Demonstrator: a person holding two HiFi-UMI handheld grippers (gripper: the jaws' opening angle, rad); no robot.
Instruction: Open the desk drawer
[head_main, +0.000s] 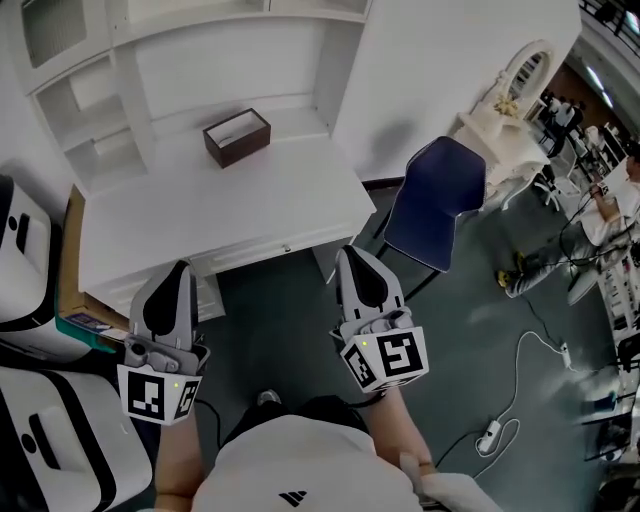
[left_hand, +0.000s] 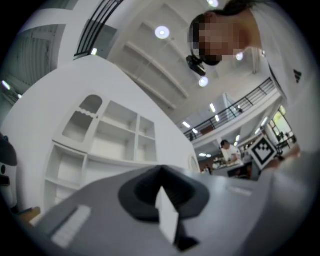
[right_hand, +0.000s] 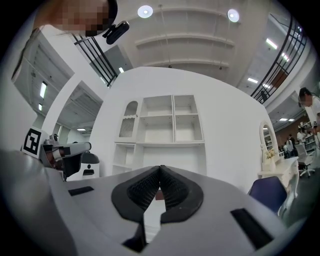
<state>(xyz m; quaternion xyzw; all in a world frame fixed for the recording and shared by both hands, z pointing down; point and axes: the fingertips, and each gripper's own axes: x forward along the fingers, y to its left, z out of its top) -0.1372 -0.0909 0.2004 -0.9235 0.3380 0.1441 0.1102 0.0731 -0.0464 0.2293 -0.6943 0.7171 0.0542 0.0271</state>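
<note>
A white desk (head_main: 230, 200) with a shelf hutch stands ahead of me. Its drawer front (head_main: 255, 255) runs along the near edge, closed, with a small knob (head_main: 287, 247). My left gripper (head_main: 180, 268) hovers just off the desk's front left corner, jaws shut and empty. My right gripper (head_main: 350, 252) hangs off the front right corner, right of the knob, also shut on nothing. Neither touches the desk. In the left gripper view the left gripper (left_hand: 161, 171) points up at the hutch (left_hand: 105, 135). In the right gripper view the right gripper (right_hand: 160, 169) faces the hutch (right_hand: 160, 125).
A brown open box (head_main: 237, 136) sits at the back of the desktop. A dark blue chair (head_main: 435, 200) stands right of the desk, with a white dressing table (head_main: 505, 120) beyond it. White machines (head_main: 25, 250) crowd the left. A cable with a plug block (head_main: 490, 435) lies on the floor.
</note>
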